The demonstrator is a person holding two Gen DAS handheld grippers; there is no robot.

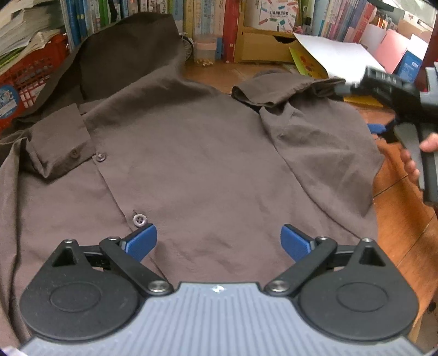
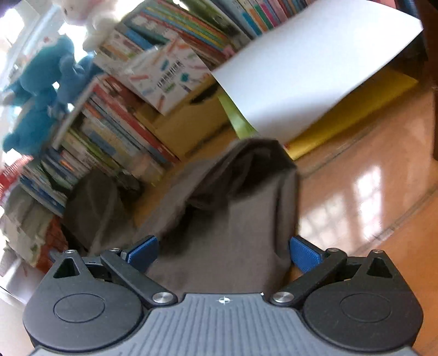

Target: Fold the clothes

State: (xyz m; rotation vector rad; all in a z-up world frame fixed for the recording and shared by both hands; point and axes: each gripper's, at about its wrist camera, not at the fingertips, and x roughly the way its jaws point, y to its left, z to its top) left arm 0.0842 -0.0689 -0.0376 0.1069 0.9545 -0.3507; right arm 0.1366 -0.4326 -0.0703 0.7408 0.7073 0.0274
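Observation:
A brown button-up shirt [image 1: 191, 153] lies spread on the wooden table [image 1: 405, 219], front up, with two buttons showing. Its right sleeve [image 1: 314, 137] is folded in over the body and its cuff [image 1: 262, 90] is curled. My left gripper [image 1: 219, 241] hovers open just over the lower shirt front, nothing between its blue pads [image 1: 142, 241]. In the right wrist view my right gripper [image 2: 223, 252] is open, and the sleeve cloth [image 2: 241, 208] lies loose between the pads, which do not press on it. A hand [image 1: 429, 143] holds that tool at the right edge.
Rows of books [image 1: 213, 16] and a wooden box line the back of the table. A white sheet [image 2: 314, 63] over a yellow folder [image 2: 356, 109] lies beyond the sleeve. A red basket [image 1: 30, 71] sits at the left. Blue plush toys [image 2: 35, 95] stand on the books.

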